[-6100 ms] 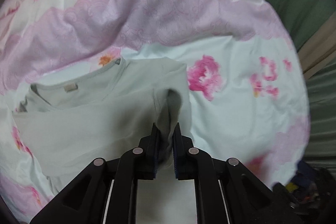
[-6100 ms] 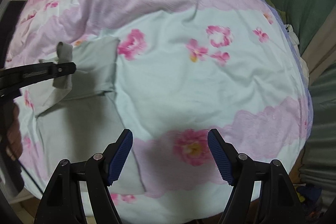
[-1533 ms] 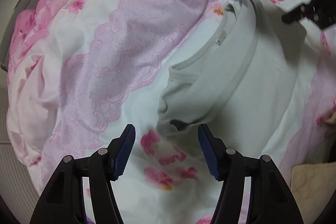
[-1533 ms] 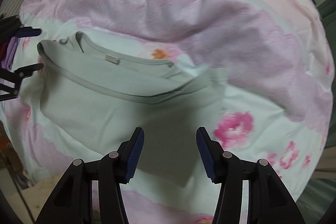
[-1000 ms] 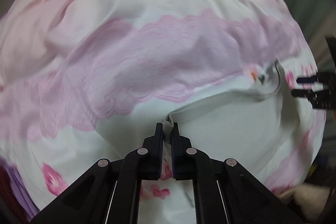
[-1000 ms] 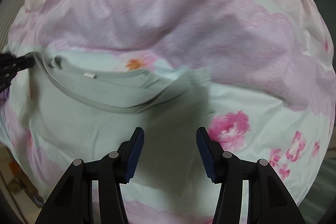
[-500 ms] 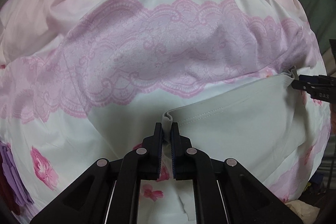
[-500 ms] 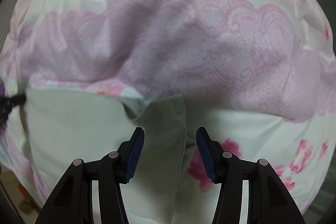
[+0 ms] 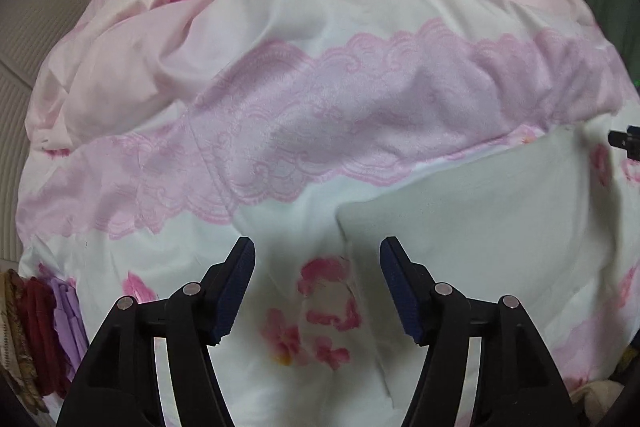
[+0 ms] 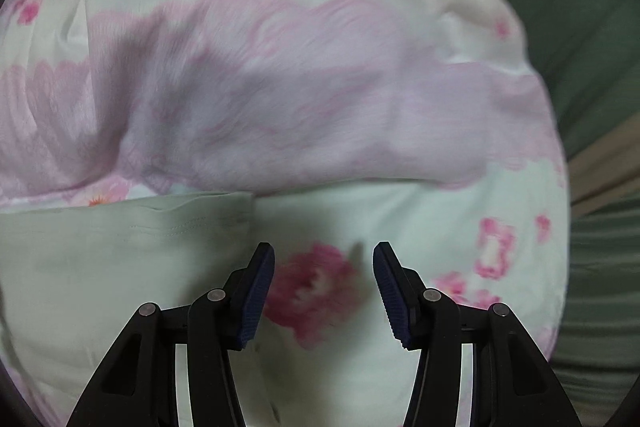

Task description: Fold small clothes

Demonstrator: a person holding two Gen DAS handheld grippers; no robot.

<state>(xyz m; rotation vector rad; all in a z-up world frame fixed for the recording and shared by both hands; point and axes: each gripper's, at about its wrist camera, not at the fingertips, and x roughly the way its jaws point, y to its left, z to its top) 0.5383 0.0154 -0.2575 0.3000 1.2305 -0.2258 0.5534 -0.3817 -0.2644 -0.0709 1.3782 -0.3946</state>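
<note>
A pale grey-green small shirt [image 9: 480,227] lies folded flat on the flowered bedspread [image 9: 320,107]. In the left wrist view it fills the right half, its folded corner just ahead of my right finger. My left gripper [image 9: 318,251] is open and empty over a pink flower print, beside the shirt's left edge. In the right wrist view the shirt [image 10: 120,267] lies at the lower left, its stitched hem along the top. My right gripper [image 10: 323,255] is open and empty just right of the shirt's corner. The right gripper's tip [image 9: 624,141] shows at the left view's far right edge.
The bedspread [image 10: 320,87] has a wrinkled lilac lace band beyond the shirt. Folded red and purple clothes [image 9: 48,327] lie at the bed's lower left edge. A green curtain [image 10: 580,27] hangs to the right, past the bed's edge.
My left gripper has let go of the shirt's folded edge and opened. The shirt now lies flat. My right gripper has shifted right, off the shirt's corner.
</note>
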